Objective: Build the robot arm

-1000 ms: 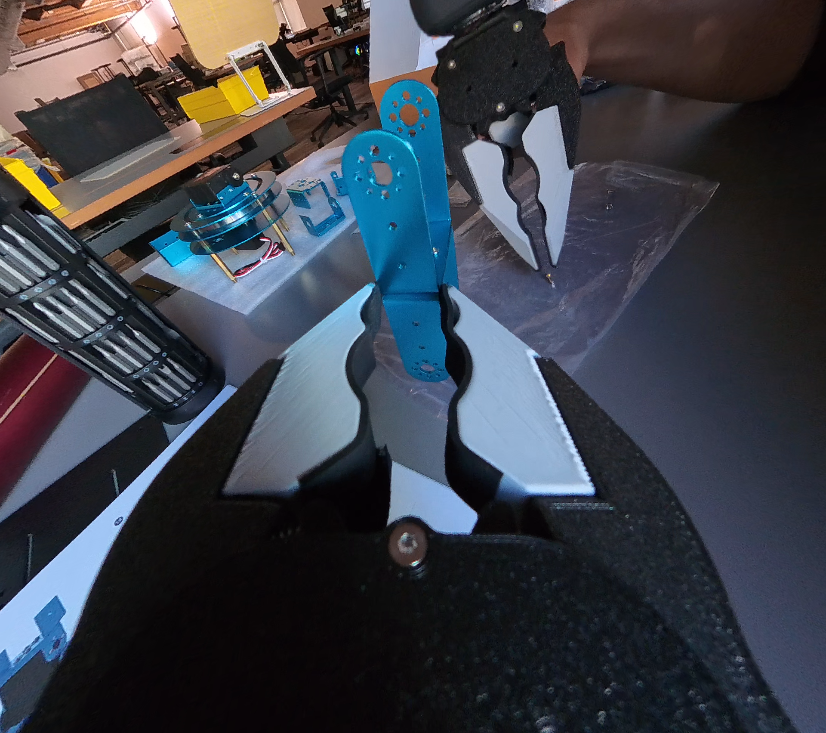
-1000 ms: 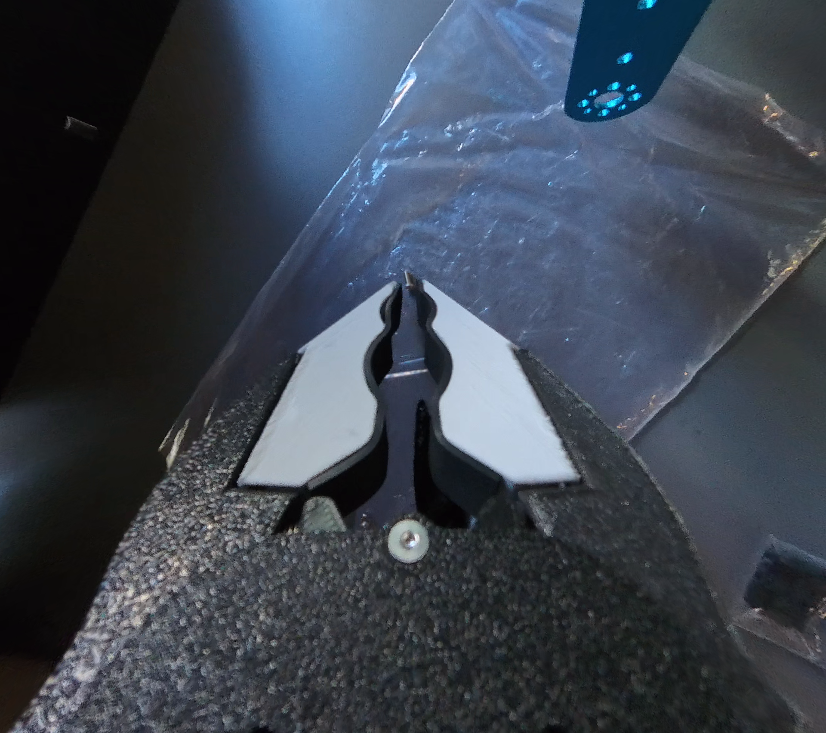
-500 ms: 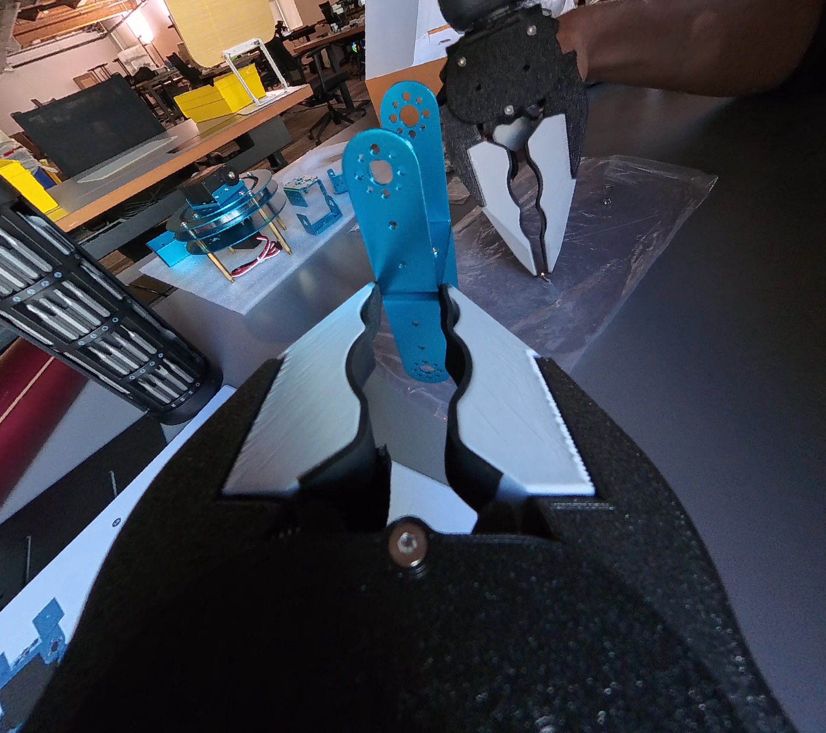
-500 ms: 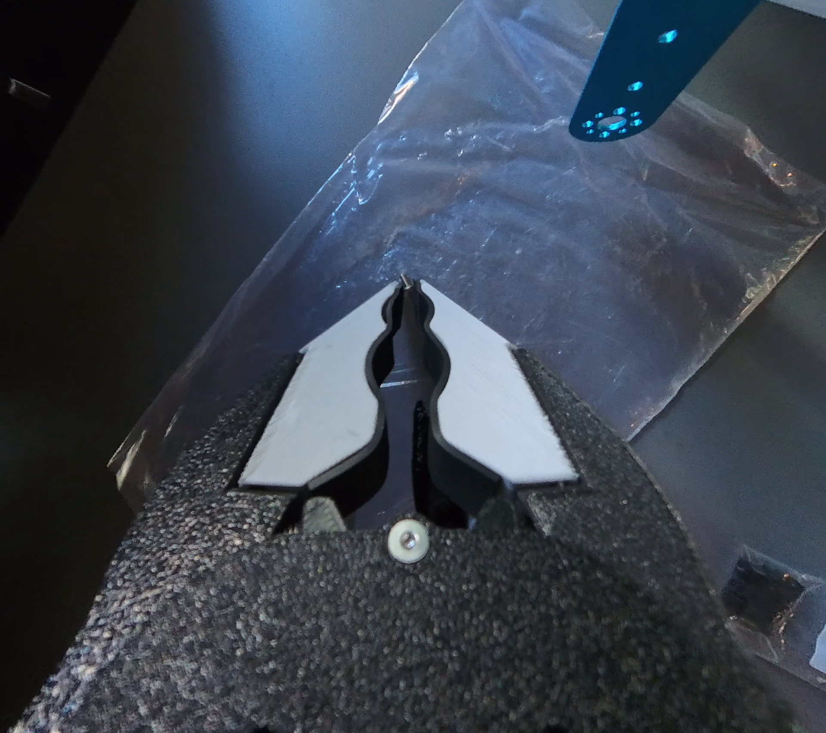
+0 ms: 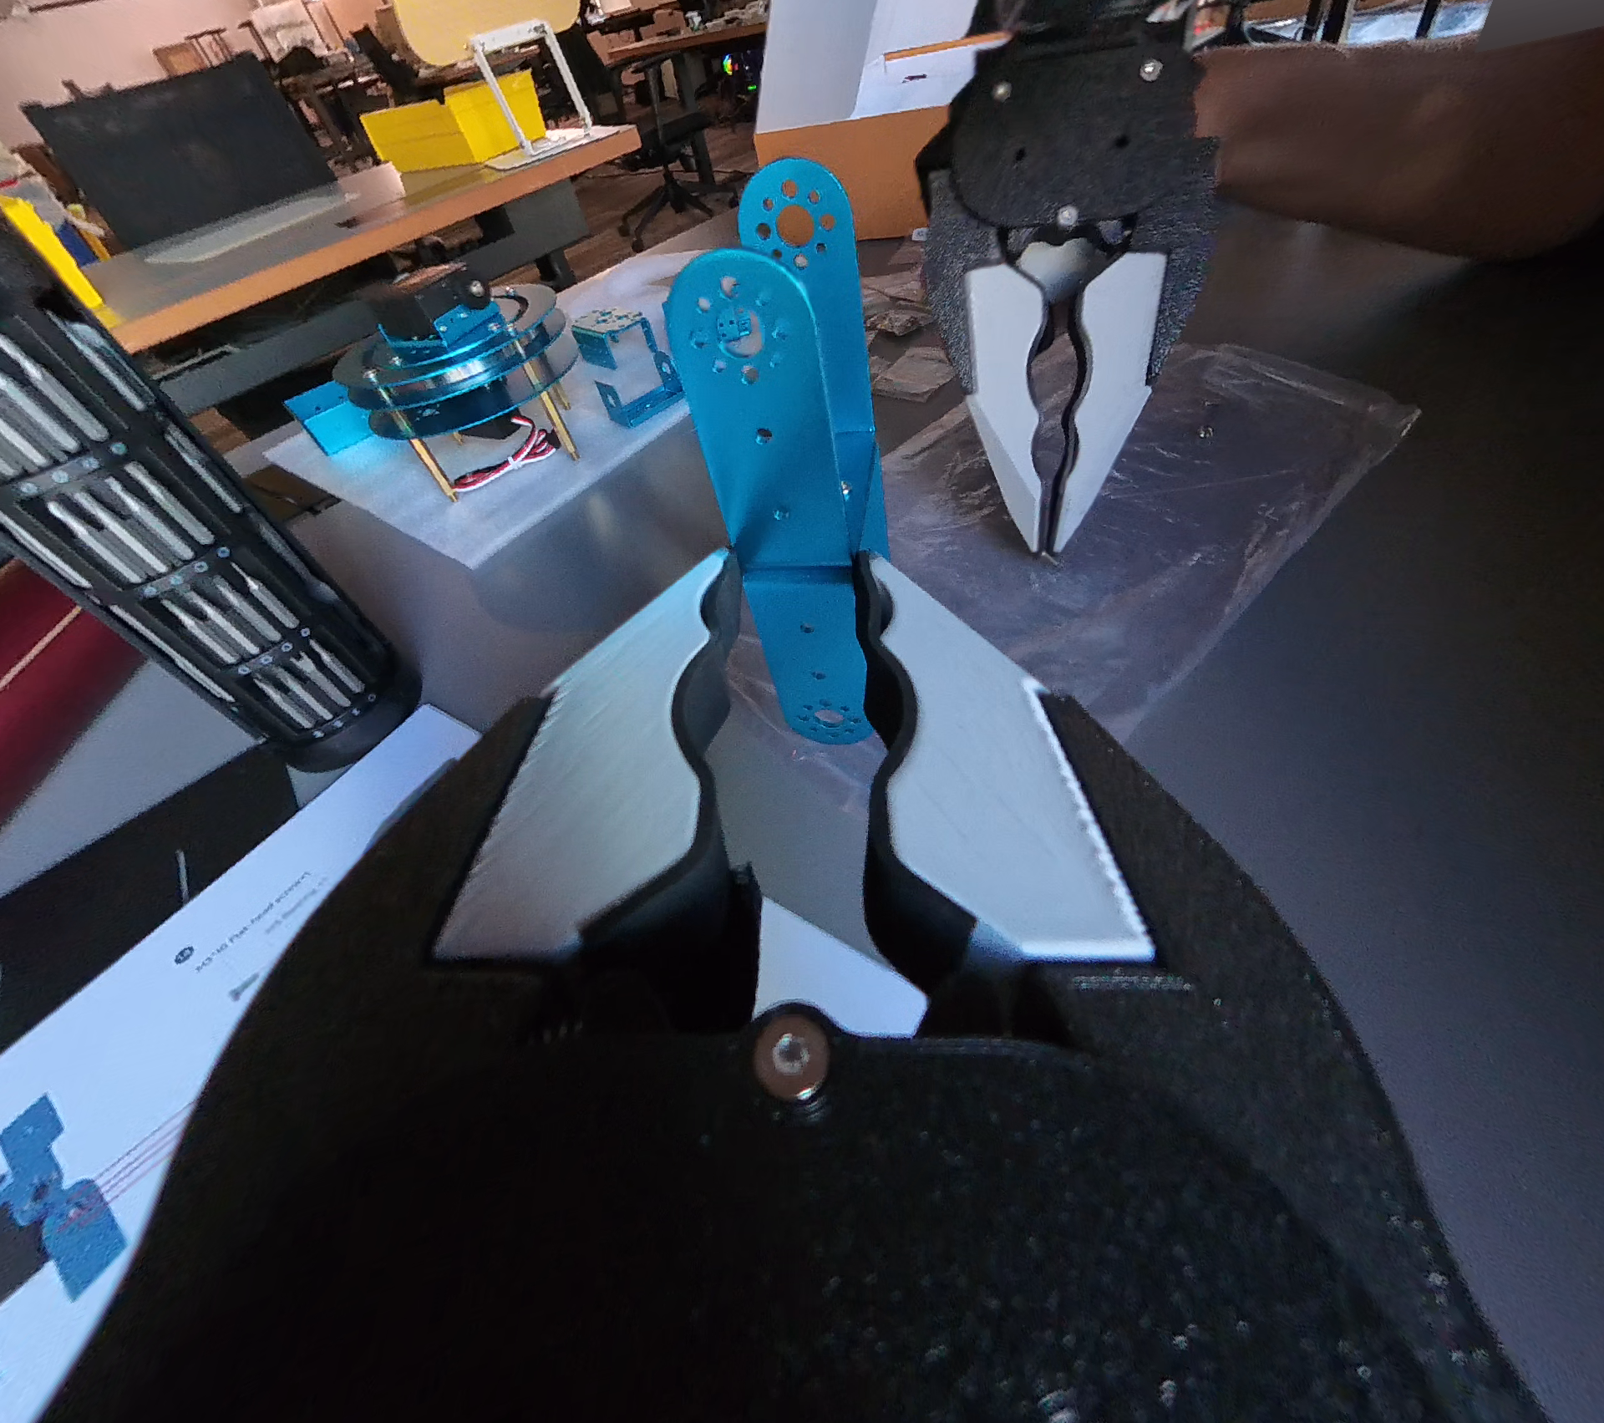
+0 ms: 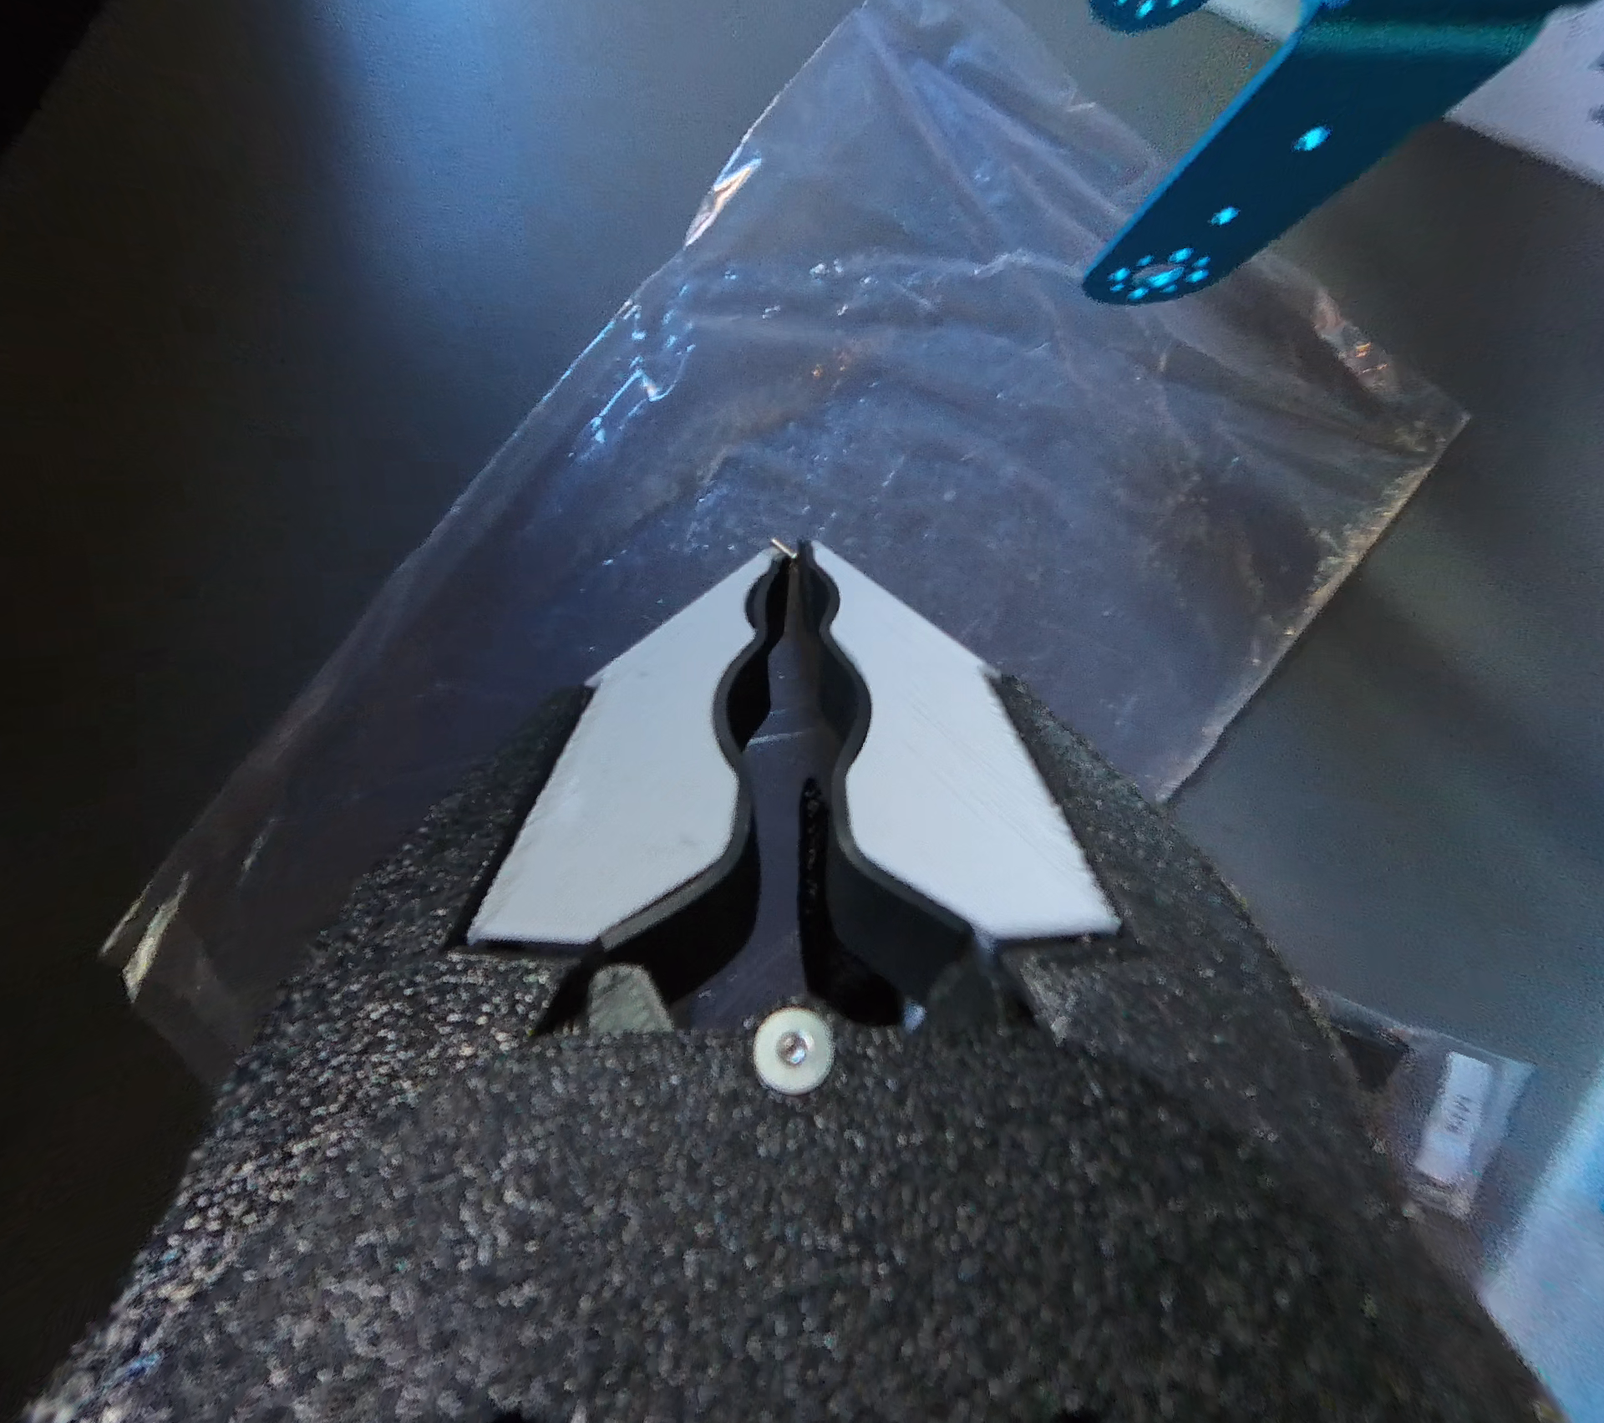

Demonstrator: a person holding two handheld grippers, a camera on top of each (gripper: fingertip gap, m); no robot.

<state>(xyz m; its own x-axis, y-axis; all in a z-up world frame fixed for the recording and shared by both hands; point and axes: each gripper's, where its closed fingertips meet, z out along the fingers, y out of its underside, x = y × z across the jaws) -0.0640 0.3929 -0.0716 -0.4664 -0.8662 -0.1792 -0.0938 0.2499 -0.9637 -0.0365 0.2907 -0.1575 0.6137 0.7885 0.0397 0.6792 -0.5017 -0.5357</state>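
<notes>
My left gripper [image 5: 794,565] is shut on the lower flange of a blue U-shaped metal bracket [image 5: 764,426] with round hole patterns and holds it upright above the dark table. My right gripper [image 6: 794,550] is shut on a tiny silver screw [image 6: 780,546] pinched at its very tips. It hangs point-down over a clear plastic bag [image 6: 955,470]. In the left wrist view the right gripper [image 5: 1050,548] is to the right of the bracket, apart from it. In the right wrist view the bracket [image 6: 1354,36] is at the upper right.
A black rack of driver bits [image 5: 156,496] stands at the left. A blue round-plate assembly [image 5: 451,374] and small blue brackets [image 5: 634,374] sit on white foam behind. A printed sheet [image 5: 174,1034] lies at the near left. A person's arm [image 5: 1389,140] holds the right gripper. My hands' fingertips stand some 15 cm from each other.
The right gripper, still pinching the screw, has come nearer to the bracket; the bracket now shows larger and farther right in its view. The left gripper holds the bracket still.
</notes>
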